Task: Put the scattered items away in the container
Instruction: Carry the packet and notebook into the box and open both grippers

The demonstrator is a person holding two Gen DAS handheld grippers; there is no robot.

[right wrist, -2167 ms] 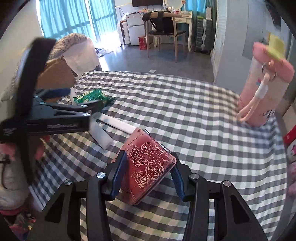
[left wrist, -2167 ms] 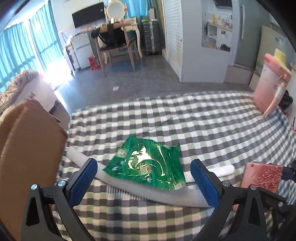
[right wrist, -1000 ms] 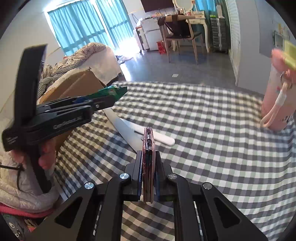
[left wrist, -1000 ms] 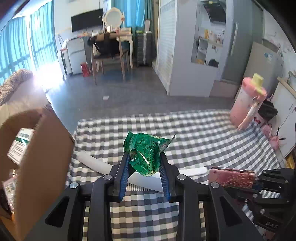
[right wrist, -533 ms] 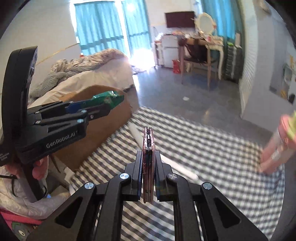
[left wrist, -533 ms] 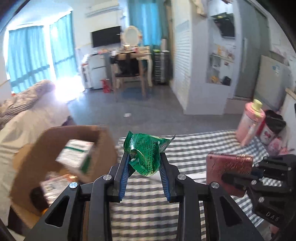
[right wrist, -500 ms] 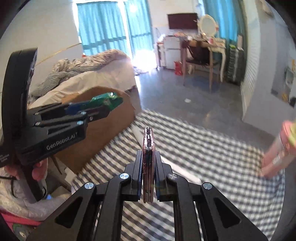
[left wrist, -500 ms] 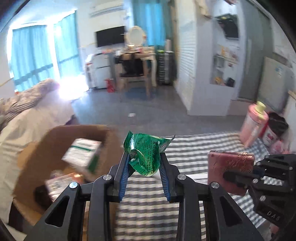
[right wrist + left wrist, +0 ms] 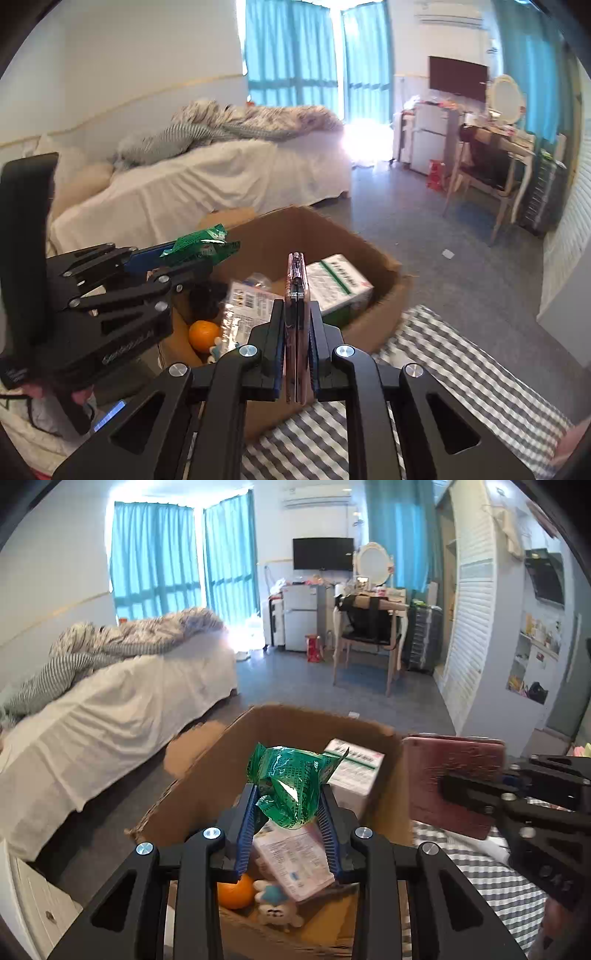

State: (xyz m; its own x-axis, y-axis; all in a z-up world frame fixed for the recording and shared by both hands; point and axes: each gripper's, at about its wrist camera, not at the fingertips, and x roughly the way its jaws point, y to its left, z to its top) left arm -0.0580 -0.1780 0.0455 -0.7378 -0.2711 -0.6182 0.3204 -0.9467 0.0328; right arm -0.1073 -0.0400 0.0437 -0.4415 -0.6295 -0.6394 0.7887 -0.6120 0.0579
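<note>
My left gripper (image 9: 287,805) is shut on a crumpled green foil packet (image 9: 291,775) and holds it above the open cardboard box (image 9: 207,760). My right gripper (image 9: 295,314) is shut on a pink rose-patterned case (image 9: 295,288), held edge-on over the box's near side; the case also shows in the left wrist view (image 9: 452,775). The box (image 9: 380,258) holds a white and green carton (image 9: 340,280), a leaflet packet (image 9: 295,853), an orange (image 9: 202,334) and a small toy (image 9: 277,912). The left gripper and packet (image 9: 201,245) show at the left of the right wrist view.
The box stands on the floor beside the checked tablecloth (image 9: 424,354). A bed with white sheets (image 9: 110,698) lies to the left. A chair and desk (image 9: 369,627) stand across the grey floor.
Both grippers have swung left from over the table to over the box, carrying the green packet and the pink case. The box interior has come into full view.
</note>
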